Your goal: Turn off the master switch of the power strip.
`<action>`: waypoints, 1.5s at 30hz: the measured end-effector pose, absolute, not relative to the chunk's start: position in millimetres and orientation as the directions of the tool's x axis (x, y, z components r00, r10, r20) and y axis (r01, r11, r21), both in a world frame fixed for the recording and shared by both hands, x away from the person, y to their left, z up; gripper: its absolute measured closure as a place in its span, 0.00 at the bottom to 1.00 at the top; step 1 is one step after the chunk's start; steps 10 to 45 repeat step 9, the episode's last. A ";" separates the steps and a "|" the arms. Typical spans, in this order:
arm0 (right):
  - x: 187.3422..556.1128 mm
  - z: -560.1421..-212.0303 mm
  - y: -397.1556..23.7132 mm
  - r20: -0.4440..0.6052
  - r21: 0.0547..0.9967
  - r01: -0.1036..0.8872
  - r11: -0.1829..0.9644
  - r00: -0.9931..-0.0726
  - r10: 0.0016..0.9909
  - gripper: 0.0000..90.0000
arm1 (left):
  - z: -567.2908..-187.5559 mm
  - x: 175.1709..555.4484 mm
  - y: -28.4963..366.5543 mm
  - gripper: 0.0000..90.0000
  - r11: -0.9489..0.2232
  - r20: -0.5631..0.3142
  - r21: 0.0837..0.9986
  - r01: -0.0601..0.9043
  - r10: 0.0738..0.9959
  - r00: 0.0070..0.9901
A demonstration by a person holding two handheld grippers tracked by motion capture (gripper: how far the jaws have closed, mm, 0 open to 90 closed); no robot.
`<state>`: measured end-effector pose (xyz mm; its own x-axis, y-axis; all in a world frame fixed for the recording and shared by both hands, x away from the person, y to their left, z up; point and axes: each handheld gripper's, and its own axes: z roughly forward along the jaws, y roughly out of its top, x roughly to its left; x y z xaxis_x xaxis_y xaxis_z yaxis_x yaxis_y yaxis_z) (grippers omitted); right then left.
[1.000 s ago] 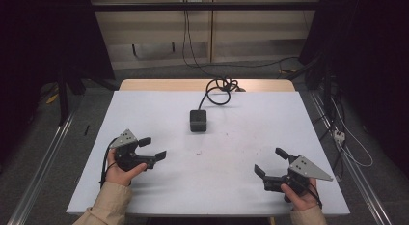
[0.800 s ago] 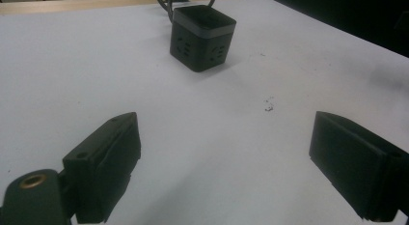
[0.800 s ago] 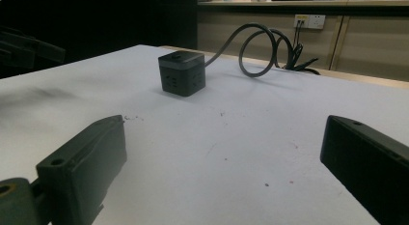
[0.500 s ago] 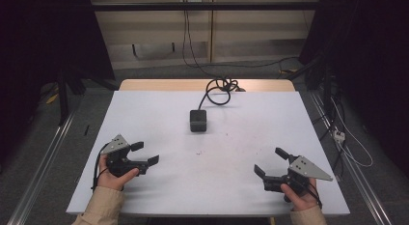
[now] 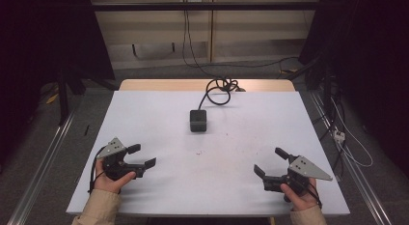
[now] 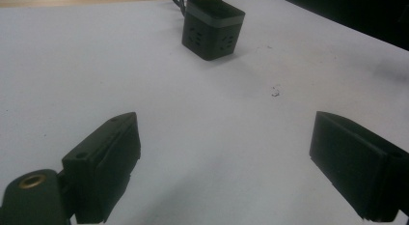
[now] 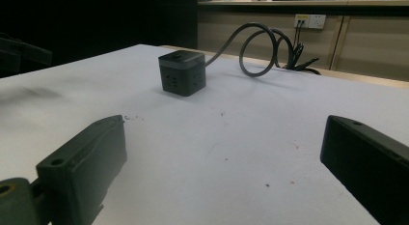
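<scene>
A black socket cube (image 5: pixel 197 120) is seen on the white table (image 5: pixel 159 114), towards the far middle, with its cord (image 5: pixel 219 87) looped behind it at the table's far edge. The cube is well apart from both grippers and is touched by neither.

The left gripper (image 5: pixel 142 156) is held over the near left part of the table, with its jaws spread wide and nothing between them. In the left gripper view the cube (image 6: pixel 212 28) is seen far ahead, above the gap between the jaws and a little left of its middle, with bare table in between. The left hand (image 5: pixel 110 179) is wrapped around the gripper's body from below, and the jaws are pointed right and slightly away from the person.

The right gripper (image 5: pixel 269 161) is held over the near right part, likewise released and empty. In the right gripper view the cube (image 7: pixel 182 73) is seen ahead, left of the middle, with the cord (image 7: pixel 263 49) coiled beyond it. The right hand (image 5: pixel 300 196) is closed on the gripper's body, and the jaws are pointed left and away.
</scene>
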<state>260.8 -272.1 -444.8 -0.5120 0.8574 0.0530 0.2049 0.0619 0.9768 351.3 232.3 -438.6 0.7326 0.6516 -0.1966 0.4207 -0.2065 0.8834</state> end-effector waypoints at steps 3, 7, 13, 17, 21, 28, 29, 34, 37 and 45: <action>260.9 -445.0 -272.1 0.053 0.976 0.207 0.063 -0.512 0.857 0.02 | -440.0 350.1 233.7 0.12 -0.210 -0.197 0.881 0.424 0.653 0.732; 261.3 -444.8 -272.3 0.054 0.977 0.206 0.062 -0.511 0.858 0.02 | -440.1 350.8 234.8 0.11 -0.205 -0.197 0.882 0.424 0.657 0.727; 262.1 -445.5 -271.9 0.052 0.976 0.207 0.065 -0.511 0.858 0.02 | -439.6 351.4 234.1 0.10 -0.204 -0.196 0.883 0.423 0.659 0.727; 262.1 -445.5 -271.9 0.052 0.976 0.207 0.065 -0.511 0.858 0.02 | -439.6 351.4 234.1 0.10 -0.204 -0.196 0.883 0.423 0.659 0.727; 262.1 -445.5 -271.9 0.052 0.976 0.207 0.065 -0.511 0.858 0.02 | -439.6 351.4 234.1 0.10 -0.204 -0.196 0.883 0.423 0.659 0.727; 262.1 -445.5 -271.9 0.052 0.976 0.207 0.065 -0.511 0.858 0.02 | -439.6 351.4 234.1 0.10 -0.204 -0.196 0.883 0.423 0.659 0.727; 262.1 -445.5 -271.9 0.052 0.976 0.207 0.065 -0.511 0.858 0.02 | -439.6 351.4 234.1 0.10 -0.204 -0.196 0.883 0.423 0.659 0.727; 262.1 -445.5 -271.9 0.052 0.976 0.207 0.065 -0.511 0.858 0.02 | -439.6 351.4 234.1 0.10 -0.204 -0.196 0.883 0.423 0.659 0.727; 262.1 -445.5 -271.9 0.052 0.976 0.207 0.065 -0.511 0.858 0.02 | -439.6 351.4 234.1 0.10 -0.204 -0.196 0.883 0.423 0.659 0.727; 262.1 -445.5 -271.9 0.052 0.976 0.207 0.065 -0.511 0.858 0.02 | -439.6 351.4 234.1 0.10 -0.204 -0.196 0.883 0.423 0.659 0.727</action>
